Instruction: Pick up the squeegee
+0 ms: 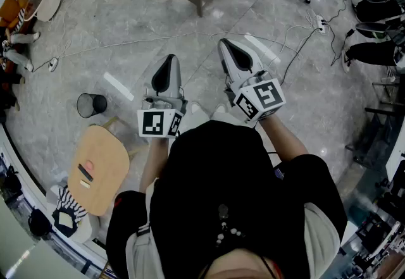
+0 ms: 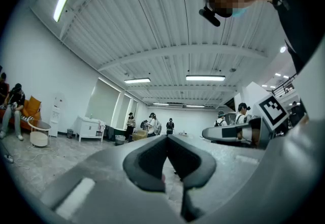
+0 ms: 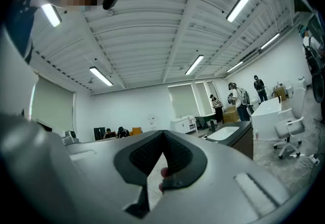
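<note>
Task not started: no squeegee visible in any view. Left gripper, right gripper level above floor, fingers clenched, empty. Locate, approach, grasp all pending

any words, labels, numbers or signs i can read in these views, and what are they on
No readable text in any view.
Left marker cube: black-and-white square pattern, no letters or numbers.
Right marker cube: same kind of pattern, no letters or numbers.
</note>
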`<state>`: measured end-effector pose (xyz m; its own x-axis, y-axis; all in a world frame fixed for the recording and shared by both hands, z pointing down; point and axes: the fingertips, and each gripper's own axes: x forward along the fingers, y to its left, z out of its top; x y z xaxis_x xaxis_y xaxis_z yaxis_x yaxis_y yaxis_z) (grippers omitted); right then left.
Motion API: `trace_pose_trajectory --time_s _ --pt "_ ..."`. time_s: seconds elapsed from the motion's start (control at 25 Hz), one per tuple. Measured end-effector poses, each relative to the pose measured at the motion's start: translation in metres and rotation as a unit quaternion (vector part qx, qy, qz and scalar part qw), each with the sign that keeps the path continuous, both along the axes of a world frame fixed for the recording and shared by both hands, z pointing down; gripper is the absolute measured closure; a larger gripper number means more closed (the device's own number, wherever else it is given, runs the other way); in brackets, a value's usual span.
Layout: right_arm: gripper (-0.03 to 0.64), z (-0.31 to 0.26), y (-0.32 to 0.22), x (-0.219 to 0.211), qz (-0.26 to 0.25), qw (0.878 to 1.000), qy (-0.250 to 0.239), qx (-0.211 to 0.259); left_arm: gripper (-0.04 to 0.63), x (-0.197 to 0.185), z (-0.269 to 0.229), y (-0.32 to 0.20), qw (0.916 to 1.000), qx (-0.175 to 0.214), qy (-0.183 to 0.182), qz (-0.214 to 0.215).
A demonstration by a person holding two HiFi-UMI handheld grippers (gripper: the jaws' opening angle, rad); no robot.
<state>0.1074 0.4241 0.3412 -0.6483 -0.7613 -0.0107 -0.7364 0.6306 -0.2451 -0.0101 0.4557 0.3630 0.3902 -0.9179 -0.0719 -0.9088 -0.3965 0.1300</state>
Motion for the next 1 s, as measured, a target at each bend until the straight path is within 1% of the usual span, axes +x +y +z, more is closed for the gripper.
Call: trace_pose_trajectory --time_s 0.2,0.32,0.68,1.0 --pt "0.615 0.012 0.011 0.015 -0.005 1.0 0.003 -0.001 0.595 0.017 0.009 0.011 0.9999 -0.01 -0.004 -0.003" --pt "0.615 0.012 0.012 0.013 -0.004 1.0 -0.002 -0.005 0.595 0.018 0.008 0.013 0.9999 -0.012 -0.006 0.0" --pt "0.615 0.013 0.009 -0.004 -0.003 1.0 0.009 -0.004 0.595 0.007 0.011 0.007 0.9999 -0.011 0.002 0.005" --pt "0.615 0.015 0.003 -0.033 -0.005 1.0 0.019 0.01 0.595 -0.022 0.014 -0.001 1.0 0.001 0.006 0.001"
